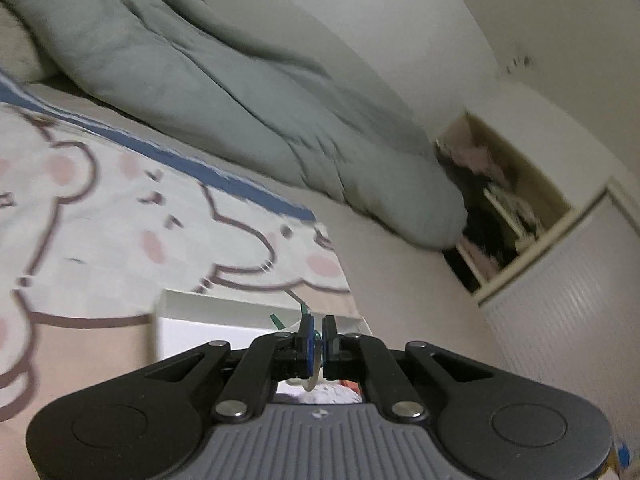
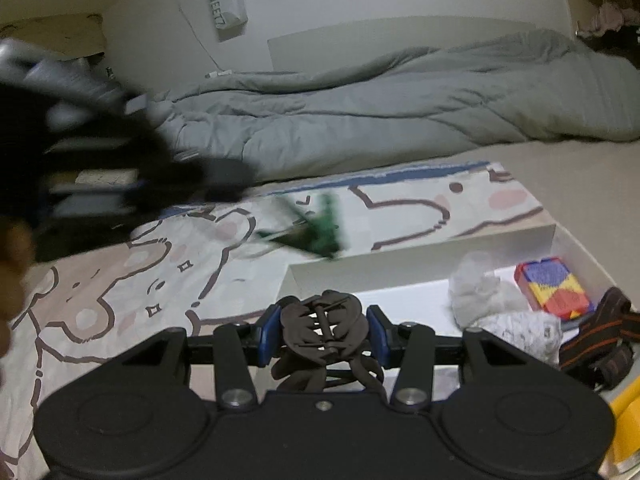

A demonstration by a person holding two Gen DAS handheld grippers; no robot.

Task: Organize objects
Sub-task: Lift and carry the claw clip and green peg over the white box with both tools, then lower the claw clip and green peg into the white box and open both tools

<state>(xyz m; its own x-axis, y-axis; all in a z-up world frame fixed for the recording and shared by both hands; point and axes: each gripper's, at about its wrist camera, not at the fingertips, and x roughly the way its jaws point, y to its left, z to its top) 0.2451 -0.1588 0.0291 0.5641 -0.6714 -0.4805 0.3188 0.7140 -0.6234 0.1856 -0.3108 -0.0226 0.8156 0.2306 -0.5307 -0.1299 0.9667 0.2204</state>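
Note:
My right gripper [image 2: 323, 334] is shut on a dark brown claw hair clip [image 2: 324, 328], held over the near left corner of a white box [image 2: 420, 256]. My left gripper [image 1: 317, 344] is shut on a thin metal ring [image 1: 314, 376] with a green piece [image 1: 308, 314] attached, held above the box's white rim [image 1: 192, 300]. In the right wrist view the left gripper is a blurred dark shape [image 2: 120, 160] at the left, and a blurred green key-chain object [image 2: 316, 228] hangs beyond it over the bear-print blanket [image 2: 160, 280].
The box holds a grey-white cloth [image 2: 492, 304], a coloured block puzzle [image 2: 554, 288], a black and orange strap [image 2: 600, 340] and something yellow [image 2: 628, 420]. A grey duvet [image 2: 400, 112] lies behind on the bed. An open wall shelf [image 1: 504, 208] with clutter is at the right.

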